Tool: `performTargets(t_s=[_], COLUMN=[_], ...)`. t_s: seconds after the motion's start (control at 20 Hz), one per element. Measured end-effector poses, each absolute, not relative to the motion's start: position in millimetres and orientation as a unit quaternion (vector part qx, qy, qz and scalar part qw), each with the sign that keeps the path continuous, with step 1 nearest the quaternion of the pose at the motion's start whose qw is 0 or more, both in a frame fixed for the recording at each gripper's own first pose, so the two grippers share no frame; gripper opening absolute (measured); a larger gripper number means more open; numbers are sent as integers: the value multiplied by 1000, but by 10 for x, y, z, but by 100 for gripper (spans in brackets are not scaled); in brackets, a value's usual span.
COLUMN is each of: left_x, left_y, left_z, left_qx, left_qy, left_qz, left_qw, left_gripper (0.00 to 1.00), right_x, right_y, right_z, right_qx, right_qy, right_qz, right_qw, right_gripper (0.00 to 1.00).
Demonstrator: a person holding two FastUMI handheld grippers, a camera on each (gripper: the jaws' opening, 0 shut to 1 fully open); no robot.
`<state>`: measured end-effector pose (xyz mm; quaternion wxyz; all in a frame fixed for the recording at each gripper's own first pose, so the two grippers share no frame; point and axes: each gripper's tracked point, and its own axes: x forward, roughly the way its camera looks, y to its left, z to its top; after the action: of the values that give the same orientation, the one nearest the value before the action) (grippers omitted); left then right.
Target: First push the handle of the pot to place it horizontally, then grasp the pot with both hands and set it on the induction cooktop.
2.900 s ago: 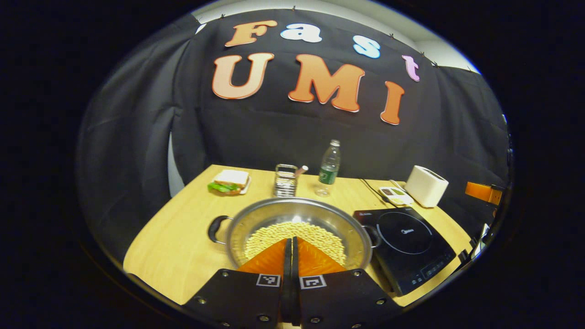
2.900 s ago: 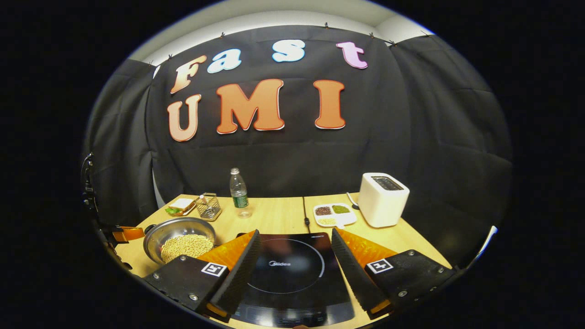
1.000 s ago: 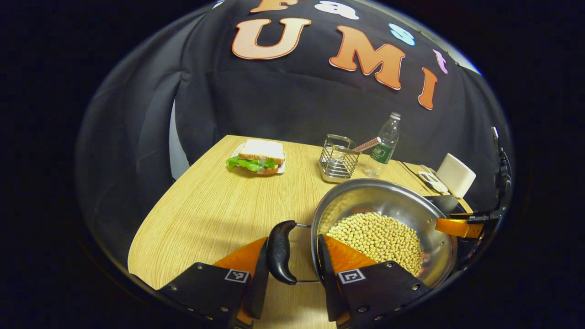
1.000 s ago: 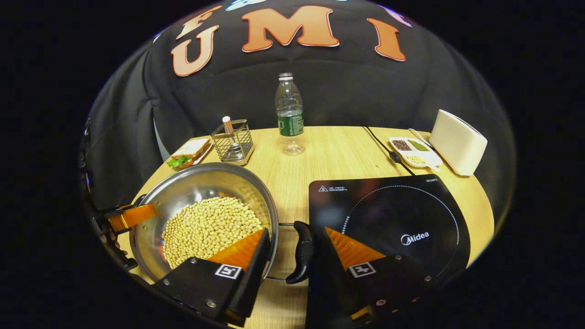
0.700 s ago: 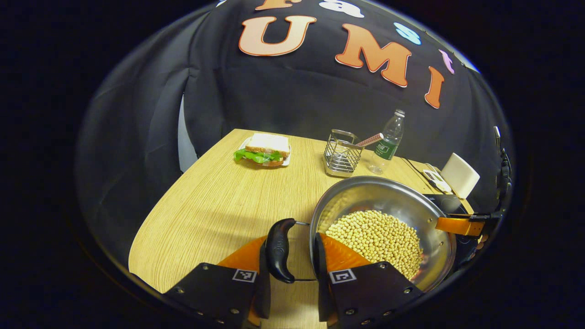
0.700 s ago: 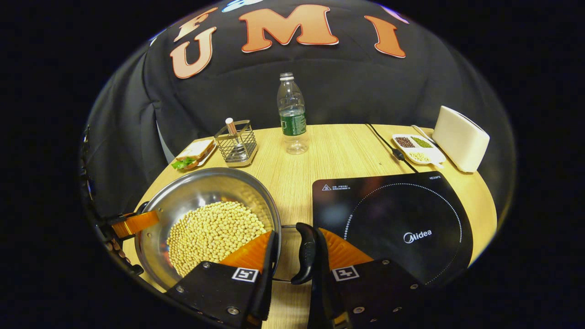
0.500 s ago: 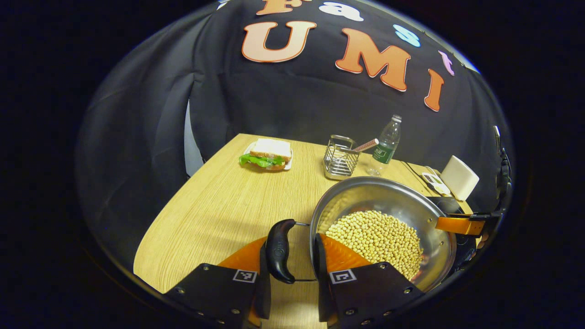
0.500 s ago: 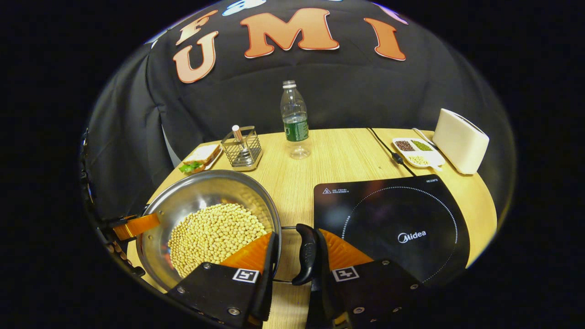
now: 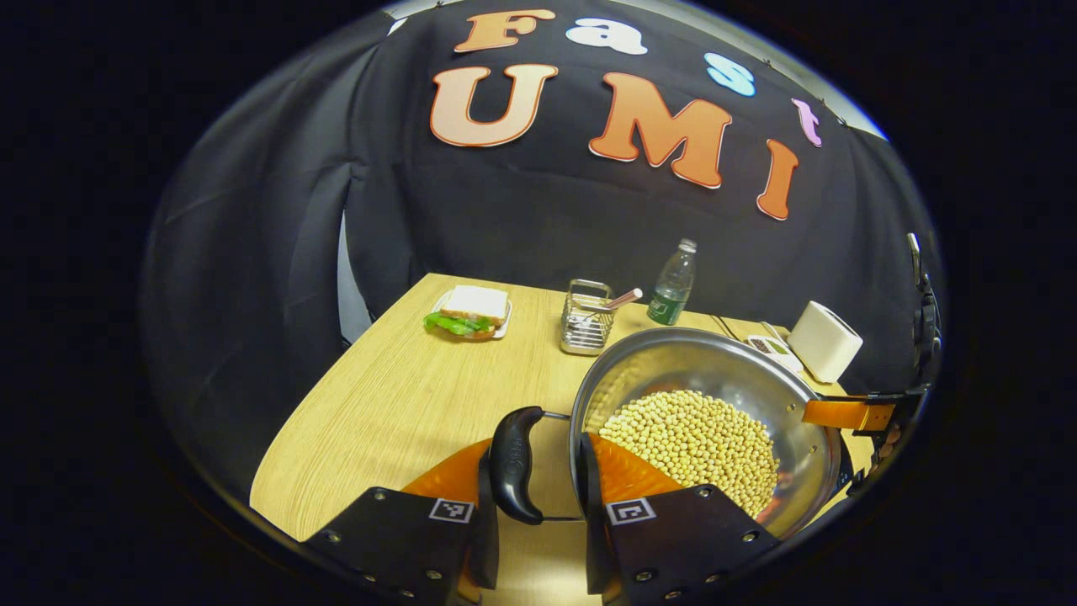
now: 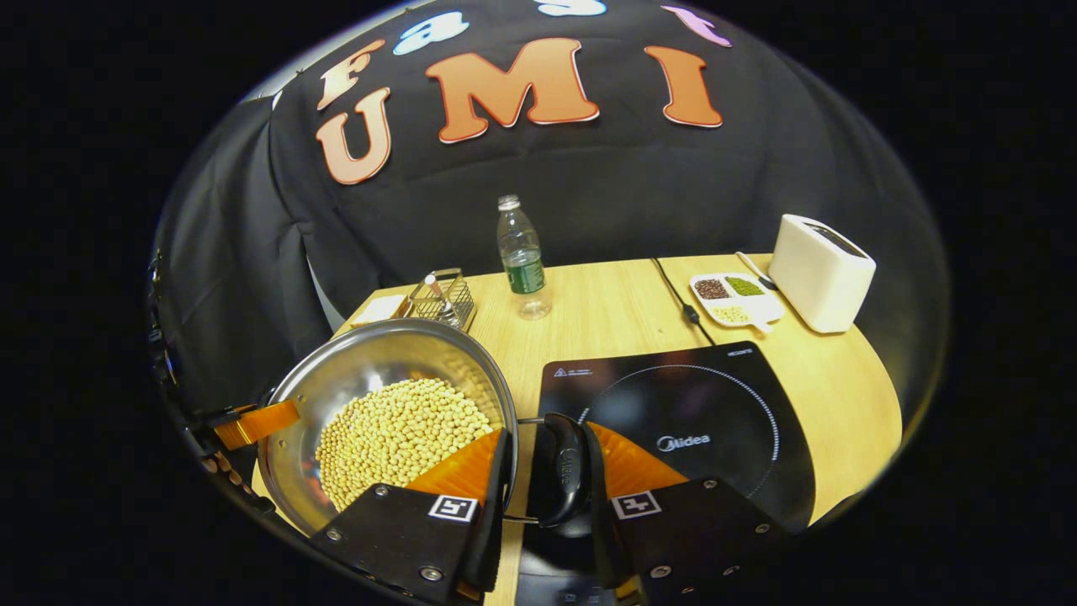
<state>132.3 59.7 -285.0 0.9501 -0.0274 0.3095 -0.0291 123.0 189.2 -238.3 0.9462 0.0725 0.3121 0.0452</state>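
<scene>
**Q:** Where is the pot, and how is it held?

**A:** The pot (image 10: 387,404), steel and part-filled with soybeans (image 9: 690,442), sits just left of the induction cooktop (image 10: 673,421) in the right gripper view. The left gripper (image 9: 534,497) straddles the left handle (image 9: 511,463); one finger presses the black grip, the other lies at the pot wall. The right gripper (image 10: 547,492) stands the same way about the right handle (image 10: 562,471). Whether both fingers of either gripper actually press the handle, I cannot tell.

**Q:** How will it handle?

**A:** Judged heavy — the bean load adds mass, and loose beans shift if the rim tilts. The wall is rigid and smooth, likely slippery; the moulded handles are the proper hold, one per gripper. They hang on thin wire loops, so expect some pivot.

**Q:** Precautions?

**A:** Keep both grippers level and move them together — uneven height risks a spill onto the table (image 9: 404,379). The wire basket (image 9: 585,324) and bottle (image 10: 522,257) stand well apart from the path.
</scene>
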Motion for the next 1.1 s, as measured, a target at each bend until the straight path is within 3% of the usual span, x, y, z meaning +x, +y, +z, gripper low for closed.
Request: performTargets(t_s=[1.1], left_x=[1298], left_y=[-1369], left_z=[-2722], left_qx=[-9], left_qy=[323], left_qz=[-104], left_qw=[941], left_gripper=[42], right_x=[873], right_y=[111], right_z=[-2214], right_qx=[99], right_qy=[308], right_qz=[-33], right_qw=[946], right_gripper=[43])
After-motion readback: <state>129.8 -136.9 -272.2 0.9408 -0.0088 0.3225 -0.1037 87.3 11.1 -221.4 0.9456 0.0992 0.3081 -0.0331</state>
